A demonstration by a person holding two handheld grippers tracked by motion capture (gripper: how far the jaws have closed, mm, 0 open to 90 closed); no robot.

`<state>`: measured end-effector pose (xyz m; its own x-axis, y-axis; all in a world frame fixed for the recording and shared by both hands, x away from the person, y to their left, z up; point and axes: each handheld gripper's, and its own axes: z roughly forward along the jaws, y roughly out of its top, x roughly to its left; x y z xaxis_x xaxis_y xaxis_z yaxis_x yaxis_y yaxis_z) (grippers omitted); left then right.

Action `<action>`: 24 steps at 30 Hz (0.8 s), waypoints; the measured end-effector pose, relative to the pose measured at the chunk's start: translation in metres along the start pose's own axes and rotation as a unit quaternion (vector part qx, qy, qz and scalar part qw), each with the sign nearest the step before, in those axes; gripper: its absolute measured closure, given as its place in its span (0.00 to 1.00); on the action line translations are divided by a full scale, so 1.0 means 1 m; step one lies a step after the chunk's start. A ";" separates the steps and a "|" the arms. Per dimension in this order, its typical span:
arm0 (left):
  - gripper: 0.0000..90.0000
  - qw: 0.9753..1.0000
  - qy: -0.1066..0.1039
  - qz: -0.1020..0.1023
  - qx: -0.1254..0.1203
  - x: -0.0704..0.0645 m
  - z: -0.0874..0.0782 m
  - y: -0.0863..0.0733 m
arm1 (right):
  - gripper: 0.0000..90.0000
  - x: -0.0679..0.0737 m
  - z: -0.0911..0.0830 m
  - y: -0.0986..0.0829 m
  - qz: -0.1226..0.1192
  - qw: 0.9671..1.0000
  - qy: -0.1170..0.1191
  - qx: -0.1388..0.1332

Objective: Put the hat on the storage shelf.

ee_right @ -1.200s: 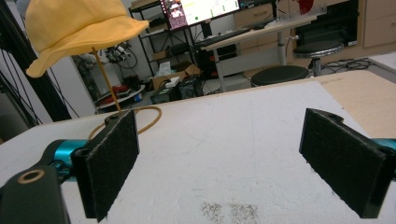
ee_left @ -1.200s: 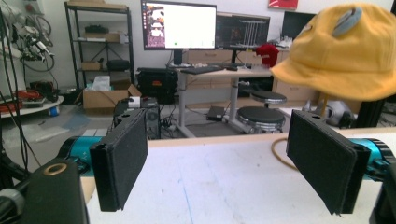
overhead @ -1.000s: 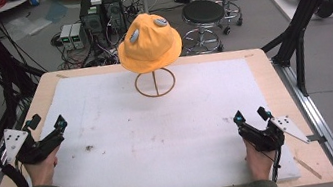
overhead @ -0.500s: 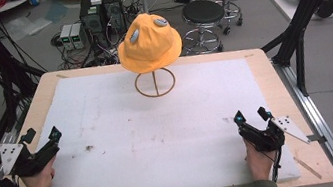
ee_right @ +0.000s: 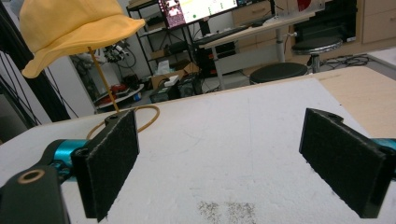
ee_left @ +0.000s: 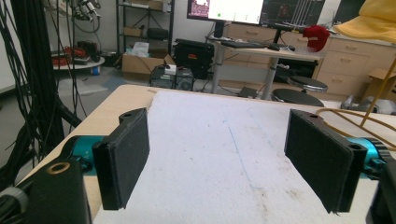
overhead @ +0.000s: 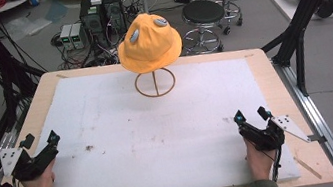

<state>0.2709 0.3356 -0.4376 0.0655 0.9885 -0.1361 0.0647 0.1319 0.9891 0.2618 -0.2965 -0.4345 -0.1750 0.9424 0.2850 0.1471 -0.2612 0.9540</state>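
Here we see one yellow hat [overhead: 149, 43] perched on one wire stand [overhead: 154, 82] at the far middle of the table [overhead: 274, 81], well apart from both grippers; the left gripper [overhead: 40, 141] rests at the near left edge of the white mat [overhead: 160, 130], the right gripper [overhead: 251, 114] at the near right; we count two grippers, each with its jaws spread wide and nothing between them; in the right gripper view the hat [ee_right: 70, 28] sits ahead to the left; in the left gripper view its brim [ee_left: 373, 21] shows at upper right; we count two grey patches on its crown.
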 end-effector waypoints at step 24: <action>0.26 1.000 -0.015 -0.008 0.009 0.000 0.002 -0.003 | 0.12 -0.001 0.002 0.000 0.009 1.000 -0.001 0.009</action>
<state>0.2728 0.3353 -0.4407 0.0935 0.9838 -0.1530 0.0832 0.1454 0.9859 0.2637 -0.2969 -0.4353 -0.1703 0.9379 0.3021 0.1669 -0.2747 0.9469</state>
